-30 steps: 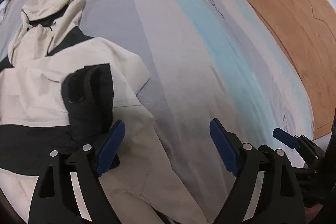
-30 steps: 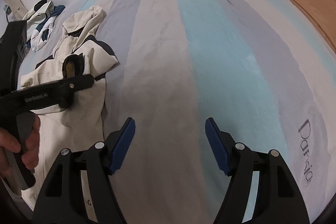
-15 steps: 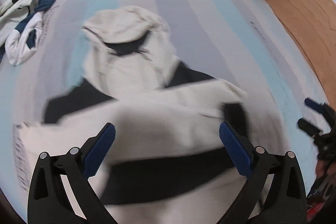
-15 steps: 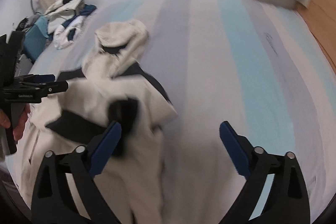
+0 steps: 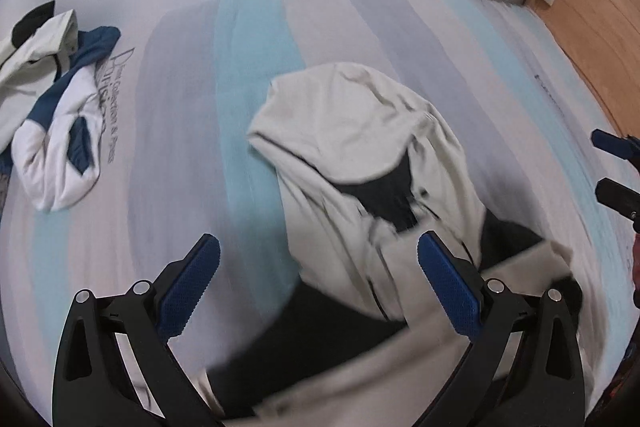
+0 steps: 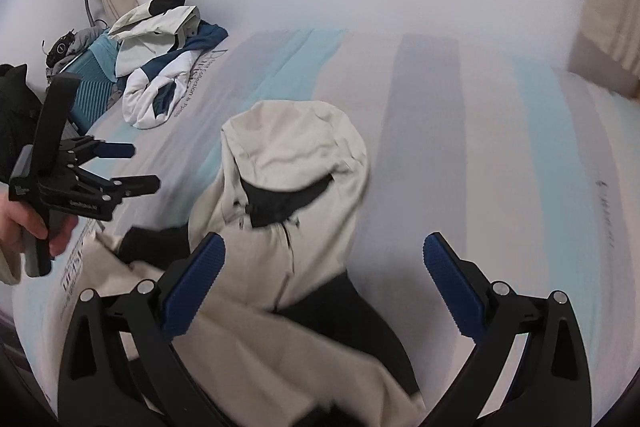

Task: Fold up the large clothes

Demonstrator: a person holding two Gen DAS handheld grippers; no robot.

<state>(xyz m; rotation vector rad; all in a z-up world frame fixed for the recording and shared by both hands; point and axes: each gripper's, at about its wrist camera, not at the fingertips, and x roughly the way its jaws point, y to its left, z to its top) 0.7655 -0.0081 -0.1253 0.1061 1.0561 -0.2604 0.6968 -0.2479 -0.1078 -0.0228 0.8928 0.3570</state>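
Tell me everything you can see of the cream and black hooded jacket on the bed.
The cream and black hooded jacket lies loosely spread on the striped bedsheet, hood pointing away from both cameras. The hood is cream with a dark lining showing at its opening, above a front zip. Black panels cross the shoulders and body. The fabric looks thin and crumpled. Neither the left gripper nor the right gripper holds it; both are open.

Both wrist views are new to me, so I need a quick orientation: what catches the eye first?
A cream-and-black hooded jacket sprawls mid-bed on the striped sheet, hood toward the wall. Both grippers, left and right, hang open above it, holding nothing. A second blue-and-white jacket lies crumpled near the bed's far left corner.
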